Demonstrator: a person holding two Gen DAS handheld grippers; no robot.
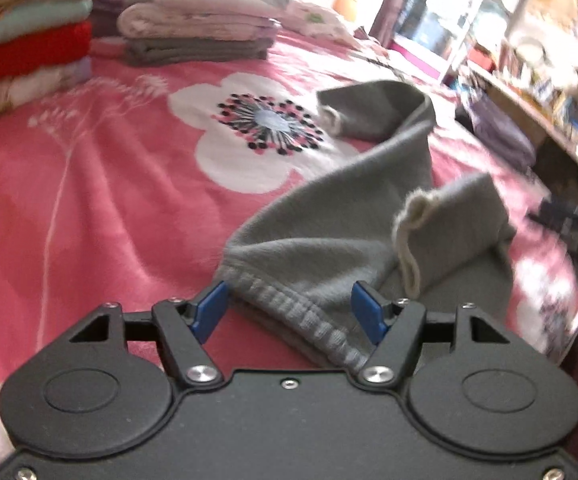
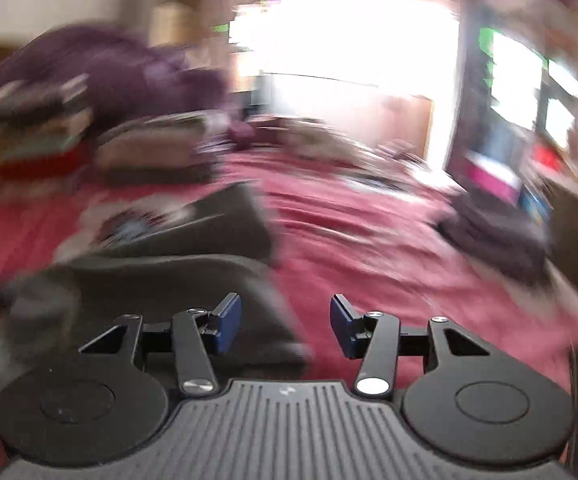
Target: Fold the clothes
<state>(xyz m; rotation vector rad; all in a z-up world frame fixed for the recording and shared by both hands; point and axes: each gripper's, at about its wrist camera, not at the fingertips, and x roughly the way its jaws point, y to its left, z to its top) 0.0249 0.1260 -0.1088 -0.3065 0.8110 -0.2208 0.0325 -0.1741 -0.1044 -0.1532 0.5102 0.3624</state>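
We have a grey garment (image 1: 329, 224) lying loose on the bed's pink floral blanket (image 1: 89, 184), running from the lower centre of the left wrist view up to the right of centre, with its ribbed hem (image 1: 301, 316) lying between the blue pads of our left gripper (image 1: 291, 312). Those fingers stand wide, with nothing pinched; the hem is in the gap but not clamped. In the right wrist view, which is heavily smeared, our right gripper (image 2: 285, 328) also has its fingers spread wide and empty, hovering over the blanket with the same dark grey cloth (image 2: 193, 240) in the lower left of the frame. Two stacks of folded clothes sit at the upper left of the left view: a colourful stack (image 1: 25, 40) and a grey and white stack (image 1: 197, 28). Our worry is the grasp: if the left fingers close where they are, they may catch only one layer of the hem, or pinch the blanket beneath it, and the fold would drag askew. The blur suggests our right side is moving fast, so it could miss its edge or rumple the cloth. A pale cuff (image 1: 413, 224) is turned out and could stay bunched inside a fold.
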